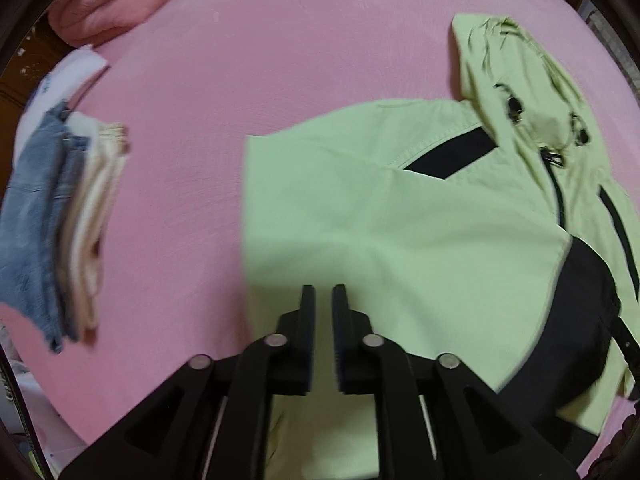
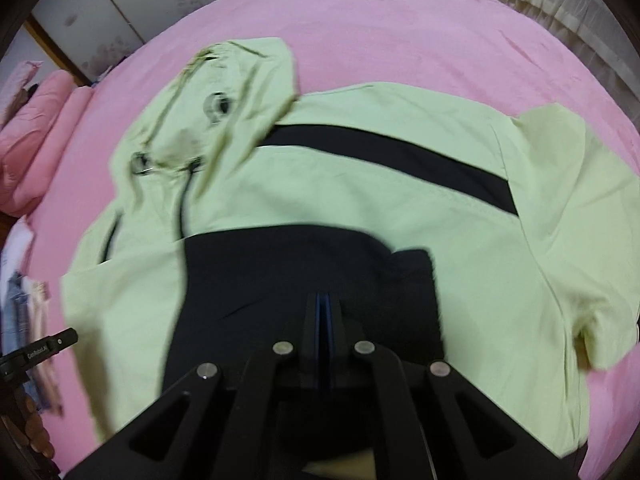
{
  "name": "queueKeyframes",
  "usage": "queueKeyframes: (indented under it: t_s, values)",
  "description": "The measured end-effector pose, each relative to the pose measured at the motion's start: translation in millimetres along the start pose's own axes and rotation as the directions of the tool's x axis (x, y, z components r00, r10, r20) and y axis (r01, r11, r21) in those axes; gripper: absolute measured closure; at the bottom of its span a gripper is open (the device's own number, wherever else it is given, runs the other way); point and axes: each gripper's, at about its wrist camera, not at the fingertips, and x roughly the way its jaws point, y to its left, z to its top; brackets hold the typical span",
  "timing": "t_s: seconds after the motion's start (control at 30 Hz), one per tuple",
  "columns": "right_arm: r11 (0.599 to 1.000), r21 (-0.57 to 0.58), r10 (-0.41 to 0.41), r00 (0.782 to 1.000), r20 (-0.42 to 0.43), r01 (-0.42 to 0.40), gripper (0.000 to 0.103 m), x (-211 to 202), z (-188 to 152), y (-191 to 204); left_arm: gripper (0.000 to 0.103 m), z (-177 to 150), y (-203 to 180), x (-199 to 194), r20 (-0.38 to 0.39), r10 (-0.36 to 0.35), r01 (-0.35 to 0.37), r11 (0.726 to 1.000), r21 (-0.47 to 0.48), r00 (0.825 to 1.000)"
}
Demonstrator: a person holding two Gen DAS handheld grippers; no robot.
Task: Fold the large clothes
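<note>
A light green hooded jacket [image 1: 400,220] with black panels lies spread on the pink bed sheet [image 1: 240,60], its hood [image 1: 512,72] toward the far right. My left gripper [image 1: 323,290] hovers over the jacket's green side with a narrow gap between its fingers and nothing in it. In the right wrist view the same jacket [image 2: 360,184] fills the middle, with its hood [image 2: 224,92] at upper left. My right gripper [image 2: 323,300] hangs over the black lower panel [image 2: 280,272], pads pressed together; I see no cloth between them.
A pile of folded clothes [image 1: 60,208], denim and cream, sits on the bed's left side. A rolled pink quilt [image 1: 108,0] lies at the far left corner. Curtains [image 2: 560,12] and sliding door panels [image 2: 120,0] stand behind the bed. A hand [image 2: 34,428] shows at the lower left edge.
</note>
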Motion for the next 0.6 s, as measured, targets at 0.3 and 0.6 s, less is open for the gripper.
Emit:
queueKeyframes:
  t_s: [0.3, 0.6]
  values:
    - [0.992, 0.017, 0.125, 0.991, -0.036, -0.125, 0.040, -75, -59, 34, 0.034, -75, 16, -76, 0.021, -0.012, 0.011, 0.999, 0.043, 1.000]
    - [0.986, 0.086, 0.154, 0.980, -0.124, -0.144, 0.028, -117, -111, 22, 0.019, -141, 38, -82, -0.139, -0.192, 0.199, 0.979, 0.035, 0.971]
